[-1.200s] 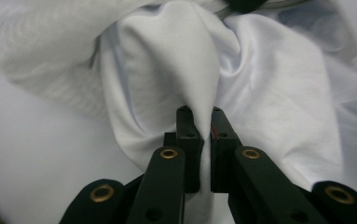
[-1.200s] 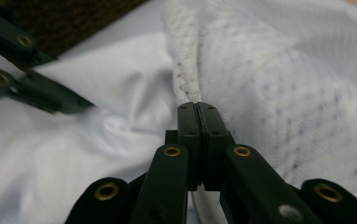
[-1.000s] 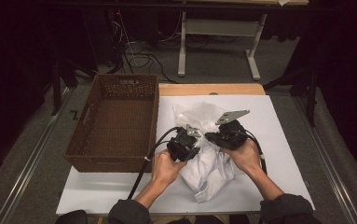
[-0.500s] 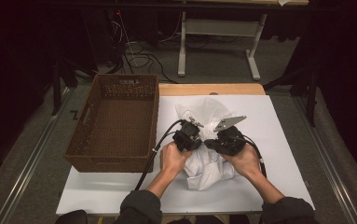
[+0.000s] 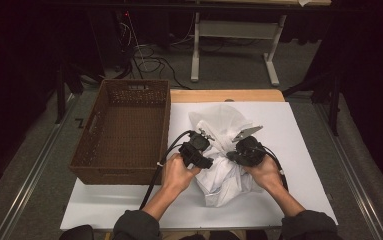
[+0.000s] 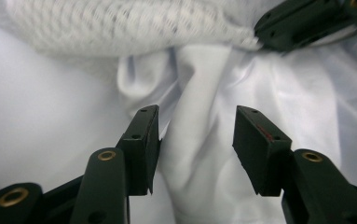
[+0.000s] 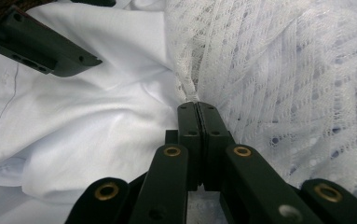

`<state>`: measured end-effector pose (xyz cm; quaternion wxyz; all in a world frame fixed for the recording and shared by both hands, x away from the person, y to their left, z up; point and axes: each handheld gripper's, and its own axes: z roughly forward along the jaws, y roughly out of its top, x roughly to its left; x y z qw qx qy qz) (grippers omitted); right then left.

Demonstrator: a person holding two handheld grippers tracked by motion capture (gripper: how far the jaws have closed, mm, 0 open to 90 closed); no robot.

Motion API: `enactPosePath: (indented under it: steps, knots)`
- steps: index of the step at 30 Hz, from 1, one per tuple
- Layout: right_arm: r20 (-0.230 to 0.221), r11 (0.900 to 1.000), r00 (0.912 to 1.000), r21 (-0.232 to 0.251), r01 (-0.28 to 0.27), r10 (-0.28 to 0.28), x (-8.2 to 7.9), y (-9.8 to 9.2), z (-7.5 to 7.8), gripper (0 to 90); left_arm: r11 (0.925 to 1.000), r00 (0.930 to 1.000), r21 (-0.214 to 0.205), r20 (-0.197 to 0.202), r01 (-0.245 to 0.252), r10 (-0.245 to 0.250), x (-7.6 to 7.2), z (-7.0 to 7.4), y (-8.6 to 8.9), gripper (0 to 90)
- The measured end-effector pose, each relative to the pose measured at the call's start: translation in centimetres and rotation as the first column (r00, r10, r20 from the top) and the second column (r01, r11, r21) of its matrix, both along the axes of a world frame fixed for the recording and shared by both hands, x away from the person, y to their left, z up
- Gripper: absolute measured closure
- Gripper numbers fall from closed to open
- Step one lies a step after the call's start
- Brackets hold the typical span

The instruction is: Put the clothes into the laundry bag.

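1. Your right claw [image 7: 198, 106] is pinched fully together on the lace edge of the white garment [image 5: 224, 160], which lies bunched on the counter [image 5: 299, 150] just right of the wicker basket [image 5: 121, 132]. Hold that pinch.
2. Your left claw [image 6: 197, 135] has just been opening; its jaws stand about half apart with a smooth fold rising between them, pads not pressing. Push it deeper before closing.
3. Grip a thick fold, not one layer.
4. Lift both claws together so nothing drags.
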<state>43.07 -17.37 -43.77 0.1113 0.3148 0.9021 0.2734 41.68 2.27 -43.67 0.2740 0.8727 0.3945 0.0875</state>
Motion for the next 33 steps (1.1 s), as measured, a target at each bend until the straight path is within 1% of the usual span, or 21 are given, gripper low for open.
enactPosePath:
  steps: [1,2,4,5,6,7,9,13,15,17,20,22,23,24,26,27,28,29,30,31,33]
  knots:
    - [0.000,1.0000,1.0000,0.000,0.001,-0.001,0.0,0.0,0.0,90.0,0.9999,0.9999,0.003,-0.010,-0.011,0.011,0.1,-0.4,0.1,51.1]
    - [-0.002,1.0000,1.0000,0.000,0.003,-0.003,0.0,0.0,0.0,90.0,0.9999,0.9995,-0.003,-0.029,-0.011,0.010,0.4,-0.7,0.2,53.9]
    - [-0.004,1.0000,1.0000,0.005,0.009,-0.009,0.0,0.0,0.1,90.0,0.9997,0.9992,-0.013,-0.036,-0.021,0.020,0.9,-1.3,0.2,61.5]
    - [0.000,1.0000,1.0000,0.001,-0.003,0.003,0.0,0.0,0.1,90.0,0.9996,0.9992,-0.022,-0.036,-0.017,0.016,1.1,-1.4,0.1,66.9]
    - [0.002,1.0000,1.0000,0.001,-0.002,0.002,0.0,0.1,0.3,90.0,0.9991,0.9993,-0.039,-0.034,-0.018,0.016,1.2,-1.4,0.1,72.3]
    - [0.016,0.9999,0.9998,0.007,-0.012,0.012,-0.1,0.1,0.5,90.0,0.9985,0.9994,-0.054,-0.034,-0.010,0.009,1.2,-1.3,0.1,78.1]
    - [0.021,0.9995,0.9997,0.027,-0.014,0.013,-0.2,0.2,1.0,90.0,0.9967,0.9992,-0.081,-0.039,0.001,-0.004,1.3,-1.1,0.2,84.0]
    - [0.057,0.9967,0.9977,0.071,-0.040,0.036,-0.5,0.6,2.6,90.0,0.9916,0.9990,-0.127,-0.036,0.023,-0.028,0.8,-0.3,0.4,85.6]
    - [0.077,0.9953,0.9954,0.074,-0.062,0.056,-0.7,1.2,3.4,90.0,0.9886,0.9980,-0.142,-0.028,0.052,-0.056,0.2,0.3,0.6,85.8]
    - [0.096,0.9934,0.9922,0.074,-0.088,0.080,-1.0,1.8,4.1,90.0,0.9863,0.9968,-0.146,-0.008,0.077,-0.079,-0.6,1.1,0.7,85.9]
    - [0.114,0.9892,0.9881,0.092,-0.114,0.103,-1.6,2.5,5.1,90.0,0.9809,0.9946,-0.164,0.020,0.104,-0.102,-2.2,2.5,1.0,86.0]
    - [0.128,0.9846,0.9838,0.106,-0.139,0.125,-2.1,2.8,5.7,90.0,0.9744,0.9903,-0.178,0.041,0.138,-0.133,-3.3,3.4,1.3,86.0]
    - [0.134,0.9818,0.9817,0.116,-0.151,0.135,-2.3,3.0,6.0,90.0,0.9693,0.9873,-0.189,0.052,0.157,-0.150,-3.9,3.8,1.4,86.0]
    - [0.135,0.9795,0.9800,0.119,-0.162,0.146,-2.6,3.2,6.3,90.0,0.9662,0.9838,-0.188,0.065,0.177,-0.167,-4.4,4.2,1.4,86.0]
    - [0.143,0.9746,0.9760,0.129,-0.183,0.164,-3.1,3.6,6.8,90.0,0.9634,0.9780,-0.177,0.091,0.201,-0.188,-4.9,4.8,1.1,85.9]
    - [0.157,0.9714,0.9718,0.132,-0.197,0.176,-3.3,3.7,7.0,90.0,0.9626,0.9778,-0.182,0.097,0.201,-0.186,-4.9,4.8,0.9,85.9]
    - [0.159,0.9711,0.9711,0.131,-0.199,0.178,-3.5,3.8,7.2,90.0,0.9639,0.9785,-0.179,0.097,0.197,-0.182,-4.5,4.7,0.7,85.9]
    - [0.164,0.9692,0.9694,0.136,-0.205,0.182,-3.5,3.8,7.3,90.0,0.9695,0.9811,-0.164,0.096,0.182,-0.168,-3.9,4.2,0.4,85.9]
    - [0.160,0.9689,0.9709,0.144,-0.201,0.178,-3.5,3.6,7.2,90.0,0.9777,0.9842,-0.133,0.093,0.163,-0.151,-3.1,3.6,0.1,85.9]
    - [0.155,0.9687,0.9733,0.156,-0.193,0.169,-3.6,3.4,7.1,90.0,0.9818,0.9875,-0.125,0.085,0.143,-0.133,-2.2,2.7,-0.2,85.9]
    - [0.147,0.9733,0.9769,0.147,-0.176,0.155,-3.6,2.7,6.3,90.0,0.9896,0.9938,-0.111,0.074,0.092,-0.084,-0.4,0.6,-0.7,85.7]
